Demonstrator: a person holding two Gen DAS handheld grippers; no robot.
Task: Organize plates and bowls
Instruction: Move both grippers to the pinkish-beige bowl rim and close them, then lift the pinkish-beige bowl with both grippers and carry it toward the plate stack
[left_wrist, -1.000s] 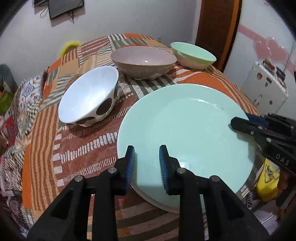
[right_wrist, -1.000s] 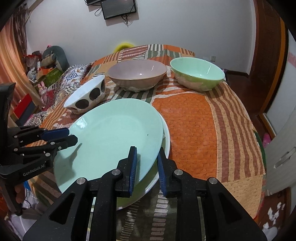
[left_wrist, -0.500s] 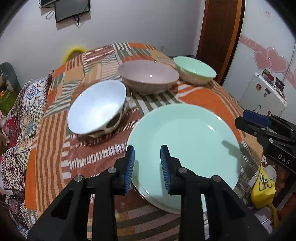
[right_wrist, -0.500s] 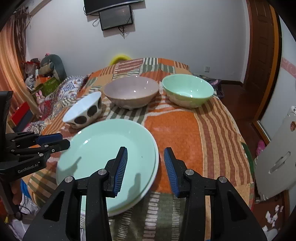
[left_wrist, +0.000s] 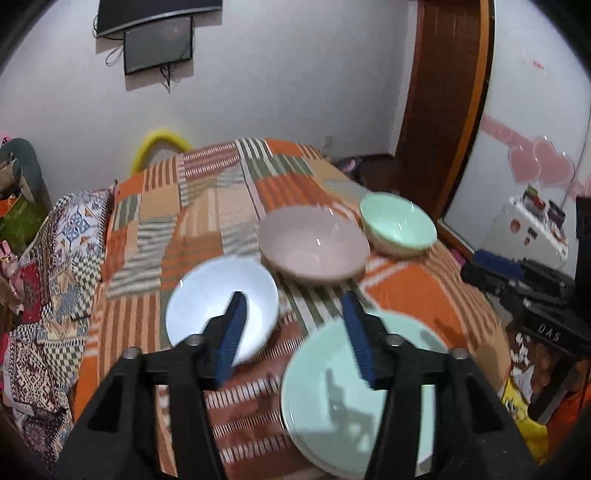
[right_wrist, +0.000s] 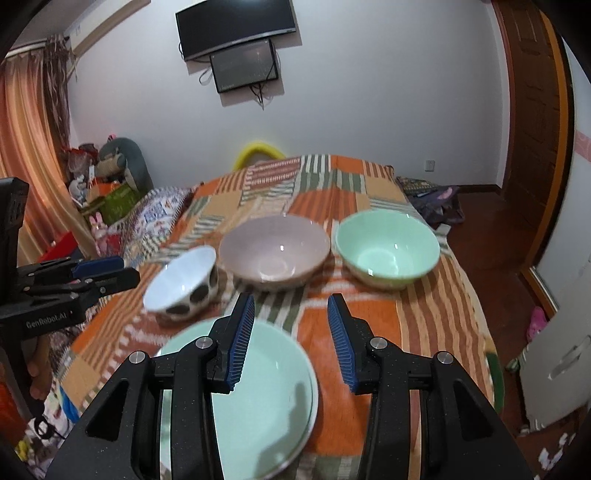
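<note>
Hovering, both jaws spread and empty: left hand-held gripper just opening wider, nearest white spotted bowl, ahead-left; right hand-held gripper over stacked green plate.

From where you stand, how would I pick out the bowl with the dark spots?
Start at the striped orange bedspread and find the row of three bowls beyond the mint green plate. The spotted bowl is the leftmost and smallest, beside the pinkish bowl; it alone sits tilted, white inside with dark ovals outside.
</note>
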